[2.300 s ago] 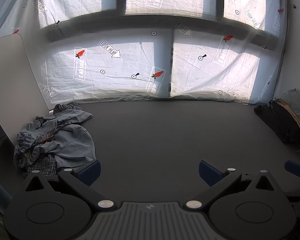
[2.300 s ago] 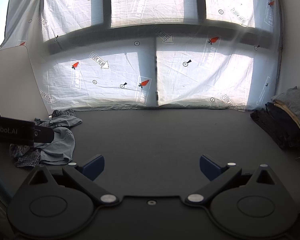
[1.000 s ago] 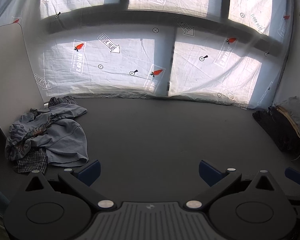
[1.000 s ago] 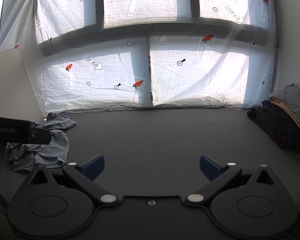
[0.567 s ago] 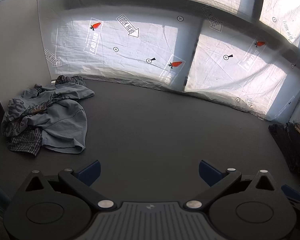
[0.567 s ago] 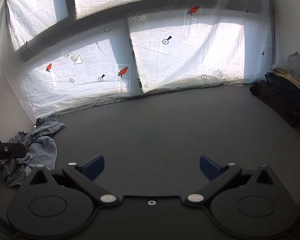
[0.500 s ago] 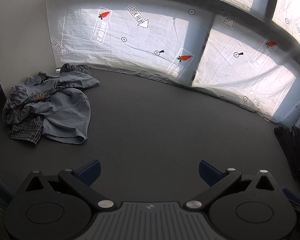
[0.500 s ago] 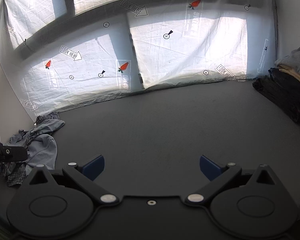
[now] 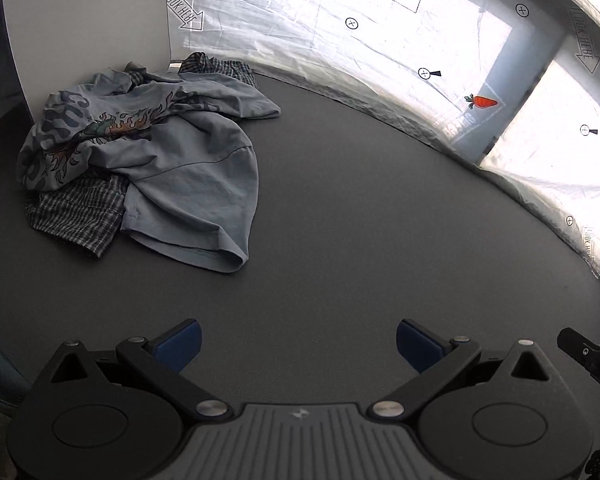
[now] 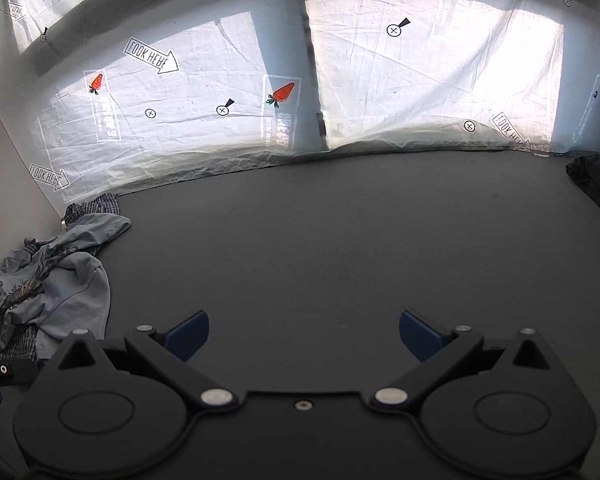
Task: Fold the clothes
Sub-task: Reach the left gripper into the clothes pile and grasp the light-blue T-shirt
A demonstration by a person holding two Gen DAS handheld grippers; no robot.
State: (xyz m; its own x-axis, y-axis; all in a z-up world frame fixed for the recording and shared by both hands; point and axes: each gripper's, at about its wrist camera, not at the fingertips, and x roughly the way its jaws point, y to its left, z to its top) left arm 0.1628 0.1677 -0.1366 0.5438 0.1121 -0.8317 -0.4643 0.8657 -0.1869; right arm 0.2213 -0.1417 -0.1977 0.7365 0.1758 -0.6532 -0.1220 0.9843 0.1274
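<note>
left claw (image 9: 298, 340) swung toward shirt (image 9: 188, 168); crumpled, axis unclear

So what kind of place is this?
Probably a recording setup for folding laundry, not a home: a bare grey table, a rumpled pile of clothes, and a white sheet printed with arrows and carrots behind.

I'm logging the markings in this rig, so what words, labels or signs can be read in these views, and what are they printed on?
"LOOK HERE": in arrow outlines on the white backdrop sheet, several times.
Carrot pictures and small circled-cross marks on the same sheet; the vertical text beside the carrots is too faint to read.
Large patterned lettering on the crumpled blue T-shirt: too folded to read.
Small logo on the left gripper body: no legible words.
</note>
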